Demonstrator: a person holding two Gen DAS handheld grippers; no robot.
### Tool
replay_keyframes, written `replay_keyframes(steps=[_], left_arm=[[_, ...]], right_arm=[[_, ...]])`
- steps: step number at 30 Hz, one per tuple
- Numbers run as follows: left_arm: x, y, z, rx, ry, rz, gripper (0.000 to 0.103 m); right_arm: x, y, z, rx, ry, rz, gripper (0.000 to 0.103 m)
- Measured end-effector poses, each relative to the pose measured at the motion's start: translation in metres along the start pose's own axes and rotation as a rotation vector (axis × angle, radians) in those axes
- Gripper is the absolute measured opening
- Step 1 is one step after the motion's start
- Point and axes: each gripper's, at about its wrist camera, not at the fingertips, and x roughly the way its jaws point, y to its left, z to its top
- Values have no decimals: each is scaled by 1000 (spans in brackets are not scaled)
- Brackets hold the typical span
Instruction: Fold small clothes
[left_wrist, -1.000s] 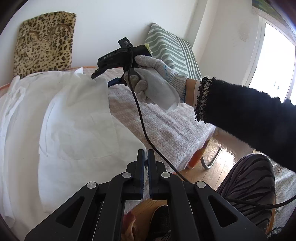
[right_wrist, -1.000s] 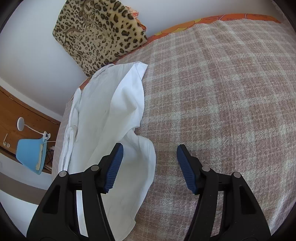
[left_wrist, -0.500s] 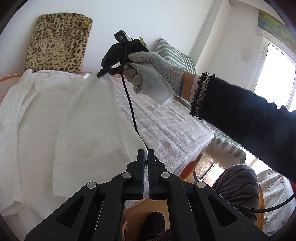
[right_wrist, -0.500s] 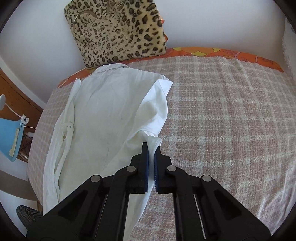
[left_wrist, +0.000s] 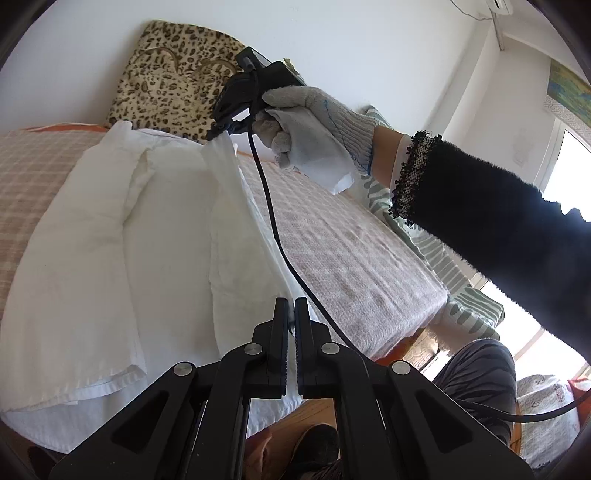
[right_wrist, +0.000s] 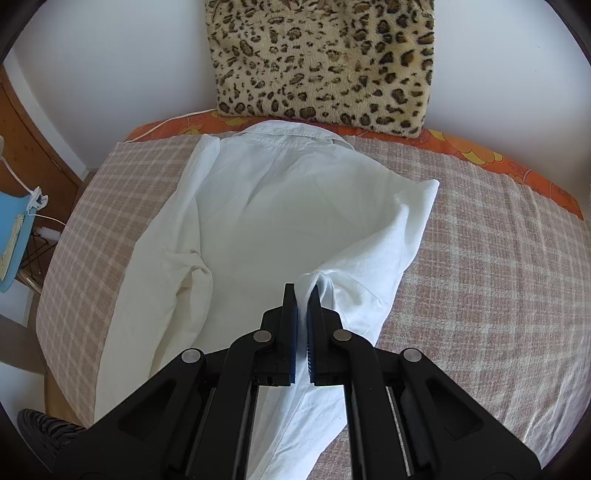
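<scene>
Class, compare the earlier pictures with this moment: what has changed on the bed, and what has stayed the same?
The right tongs closed on the white shirt edge and lifted it over towards the middle. The left tongs stayed shut on its hem; the leopard cushion stayed put.

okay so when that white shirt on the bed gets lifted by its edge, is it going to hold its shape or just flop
Probably flop. The white shirt already drapes in soft folds where the right gripper pinches it, so it looks thin and limp. It seems light: a small pinch raises a whole side panel. On the checked bedspread the rest will likely drag and wrinkle rather than slide flat.
</scene>
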Motion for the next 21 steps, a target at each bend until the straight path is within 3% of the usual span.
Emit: replay_keyframes(steps=[13,21], left_arm=[[-21,35,-12,-63,-1,95,2],[-14,52,-22,-81,48,139,2]], right_arm=[[46,77,11,-112,48,-15,5],[82,88,4,-146,100,-33,5]])
